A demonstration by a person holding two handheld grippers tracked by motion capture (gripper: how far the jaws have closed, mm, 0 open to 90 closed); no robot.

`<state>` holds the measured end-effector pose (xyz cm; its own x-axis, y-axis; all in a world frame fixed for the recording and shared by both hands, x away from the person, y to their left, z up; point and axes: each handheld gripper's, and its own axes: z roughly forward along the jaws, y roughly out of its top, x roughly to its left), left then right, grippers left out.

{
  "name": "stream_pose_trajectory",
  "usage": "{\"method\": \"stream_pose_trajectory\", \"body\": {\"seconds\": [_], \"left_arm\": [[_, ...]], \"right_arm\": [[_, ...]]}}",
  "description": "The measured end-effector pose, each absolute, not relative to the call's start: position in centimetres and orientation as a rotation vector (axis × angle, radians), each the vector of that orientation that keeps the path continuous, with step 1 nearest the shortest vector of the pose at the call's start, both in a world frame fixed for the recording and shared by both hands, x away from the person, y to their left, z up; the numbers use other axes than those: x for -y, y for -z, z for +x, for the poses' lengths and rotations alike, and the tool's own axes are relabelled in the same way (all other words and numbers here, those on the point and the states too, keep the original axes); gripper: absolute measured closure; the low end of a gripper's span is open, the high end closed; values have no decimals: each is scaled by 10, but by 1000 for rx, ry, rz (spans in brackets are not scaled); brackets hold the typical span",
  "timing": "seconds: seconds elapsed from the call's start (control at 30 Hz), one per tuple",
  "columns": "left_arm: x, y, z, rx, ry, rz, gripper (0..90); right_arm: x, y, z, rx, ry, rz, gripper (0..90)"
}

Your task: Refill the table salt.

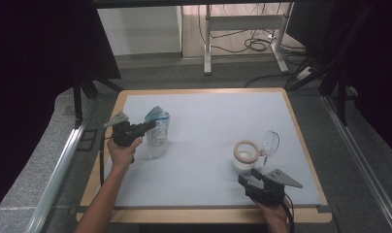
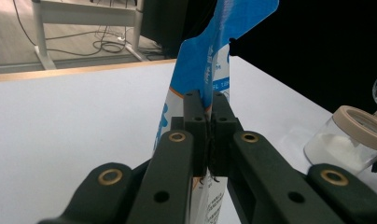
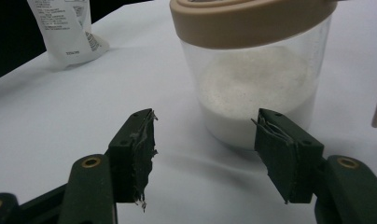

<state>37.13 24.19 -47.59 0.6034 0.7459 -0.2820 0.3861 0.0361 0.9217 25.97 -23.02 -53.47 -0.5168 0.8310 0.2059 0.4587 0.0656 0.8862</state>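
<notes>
Right gripper (image 3: 203, 154) gapes before 1 jar (image 3: 254, 74); left gripper (image 2: 208, 116) pinches 1 pouch (image 2: 210, 60).

blue-white pouch (image 1: 157, 132); clear jar (image 1: 244, 158), beige rim, white powder; black grippers.

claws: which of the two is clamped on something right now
The left claw, shut on the blue and white plastic pouch. The right claw is open, short of the clear jar.
</notes>
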Motion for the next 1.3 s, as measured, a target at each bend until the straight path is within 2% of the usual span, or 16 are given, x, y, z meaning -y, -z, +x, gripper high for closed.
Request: {"method": "stream_pose_trajectory", "body": {"seconds": [0.17, 0.37, 0.87, 1.3], "left_arm": [[-243, 476, 371, -978, -364, 1576, 872], [-242, 478, 374, -980, -379, 1589, 814], [-238, 480, 373, -981, -338, 1605, 530], [-244, 492, 361, -990, -269, 1637, 398]], "right_arm": [[232, 534, 260, -1986, -1438, 1290, 386], [233, 534, 260, -1975, -1444, 1293, 386], [235, 532, 260, -1966, -1448, 1294, 386], [237, 531, 259, -1955, -1456, 1291, 386]]}}
